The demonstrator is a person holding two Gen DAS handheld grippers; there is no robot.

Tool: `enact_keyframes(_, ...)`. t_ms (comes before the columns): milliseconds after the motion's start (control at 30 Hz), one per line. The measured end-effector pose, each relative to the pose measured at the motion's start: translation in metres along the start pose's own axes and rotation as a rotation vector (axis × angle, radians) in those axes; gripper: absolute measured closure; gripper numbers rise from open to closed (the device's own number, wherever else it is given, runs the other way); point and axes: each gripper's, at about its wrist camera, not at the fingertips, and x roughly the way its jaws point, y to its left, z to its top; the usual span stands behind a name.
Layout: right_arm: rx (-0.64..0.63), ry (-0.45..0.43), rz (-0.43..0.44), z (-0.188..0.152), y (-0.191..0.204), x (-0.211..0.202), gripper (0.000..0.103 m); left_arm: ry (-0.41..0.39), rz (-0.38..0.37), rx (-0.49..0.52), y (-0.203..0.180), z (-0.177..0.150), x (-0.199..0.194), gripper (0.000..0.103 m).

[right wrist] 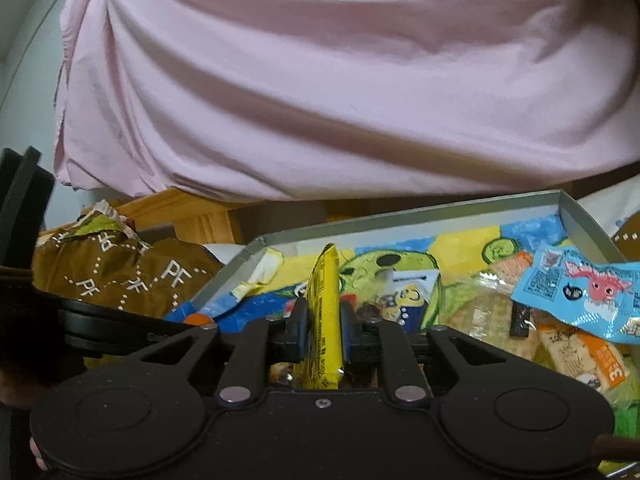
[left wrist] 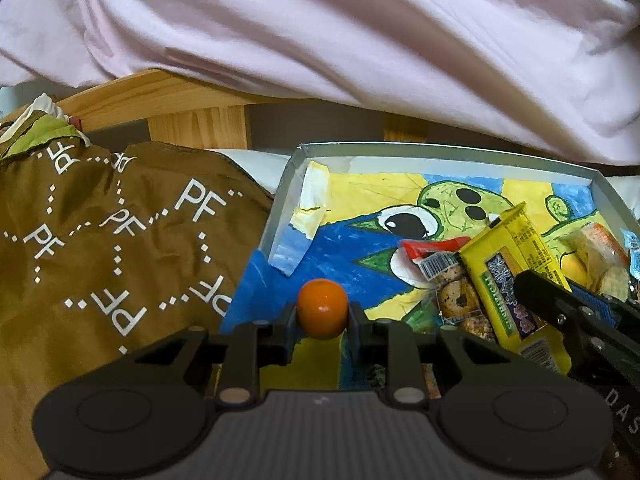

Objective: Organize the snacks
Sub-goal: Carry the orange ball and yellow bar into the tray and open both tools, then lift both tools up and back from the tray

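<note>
An orange ball-shaped sweet (left wrist: 322,314) sits clamped between fingers above the painted box (left wrist: 452,150). A yellow snack packet (right wrist: 325,320) stands on edge, pinched. Cookie packs (left wrist: 460,308) and a blue wrapper (right wrist: 580,292) lie heaped inside the box.

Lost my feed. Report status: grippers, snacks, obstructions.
Left gripper shut on small round orange candy ball. Right gripper shut on flat yellow snack packet. Both over shallow grey cardboard tray. Nothing blocking.

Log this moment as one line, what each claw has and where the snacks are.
left claw: shut on orange ball | right claw: shut on yellow packet | tray: snacks piled right
</note>
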Motion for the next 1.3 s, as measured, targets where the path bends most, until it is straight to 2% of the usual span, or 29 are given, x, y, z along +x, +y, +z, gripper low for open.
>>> enact_keyframes(400, -0.004, 0.018, -0.025, -0.002, -0.002, 0.003, 0.078, -0.005, 0.001, -0.022, 0.001, -0.002, 0.001, 0.073)
enact_keyframes(500, -0.021, 0.022, -0.029, -0.002, 0.0, 0.003, 0.065, -0.012, -0.003, -0.029, 0.001, -0.002, -0.001, 0.07)
enact_keyframes(600, -0.034, 0.028, -0.035, -0.002, 0.001, 0.004, 0.06, -0.01, -0.001, -0.035, 0.002, -0.002, -0.002, 0.064)
enact_keyframes(667, -0.034, 0.027, -0.037, -0.002, 0.001, 0.004, 0.053, -0.016, 0.0, -0.045, 0.003, -0.003, -0.003, 0.057)
enact_keyframes(900, -0.049, 0.017, -0.037, -0.001, 0.003, 0.003, 0.038, -0.047, -0.02, -0.12, 0.014, -0.005, -0.009, 0.046)
enact_keyframes(967, -0.06, 0.001, -0.048, 0.0, 0.005, 0.0, 0.031, -0.057, -0.032, -0.137, 0.016, -0.005, -0.011, 0.038)
enact_keyframes(1100, -0.102, -0.038, -0.078, 0.001, 0.009, -0.007, 0.024, -0.093, -0.046, -0.166, 0.017, -0.006, -0.017, 0.029)
enact_keyframes(1167, -0.128, -0.052, -0.103, 0.001, 0.012, -0.01, 0.022, -0.116, -0.043, -0.196, 0.02, -0.006, -0.022, 0.021)
enact_keyframes(1300, -0.15, -0.081, -0.15, 0.006, 0.013, -0.02, 0.017, -0.137, -0.026, -0.245, 0.026, -0.006, -0.029, 0.02)
